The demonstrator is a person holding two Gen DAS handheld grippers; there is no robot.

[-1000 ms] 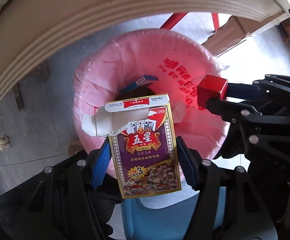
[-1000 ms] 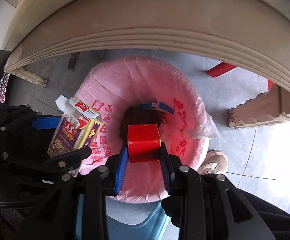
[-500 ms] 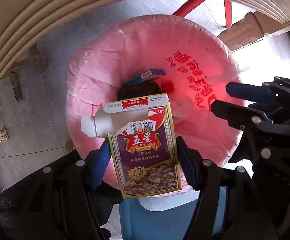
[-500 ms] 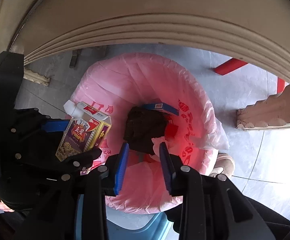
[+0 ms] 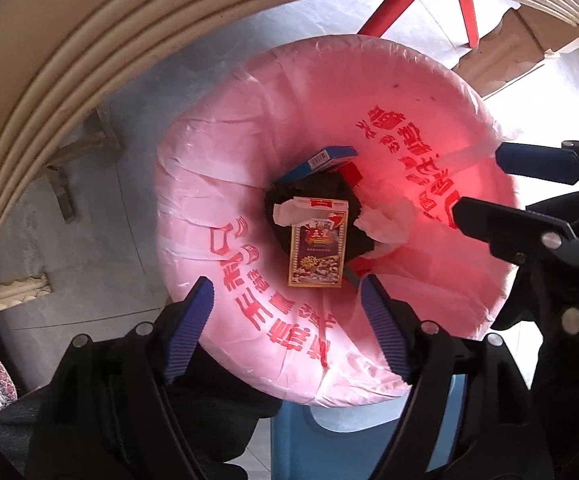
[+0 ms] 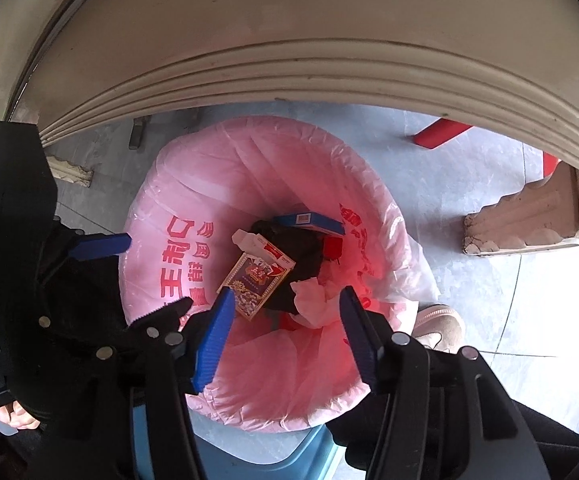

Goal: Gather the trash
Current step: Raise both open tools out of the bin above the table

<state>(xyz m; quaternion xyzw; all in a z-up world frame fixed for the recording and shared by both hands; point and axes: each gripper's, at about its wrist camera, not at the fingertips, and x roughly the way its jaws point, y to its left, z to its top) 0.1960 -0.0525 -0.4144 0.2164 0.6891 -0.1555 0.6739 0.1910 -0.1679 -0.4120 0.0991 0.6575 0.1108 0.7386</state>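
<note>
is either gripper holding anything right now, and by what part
Nothing is held. The left gripper and right gripper have empty, opening jaws; the playing-card box lies loose inside the pink-lined bin.

Home interior: grey tile floor (image 6: 501,300), carved cream table (image 6: 289,40), pink-lined bin (image 5: 217,184).

Left gripper (image 5: 285,320) points straight down, jaws opening, blue pads at seven and five o'clock of its view, nothing between them; right gripper (image 6: 285,336) tilts steeply down, jaws opening too, empty; in the left view it reaches in from three o'clock.
</note>
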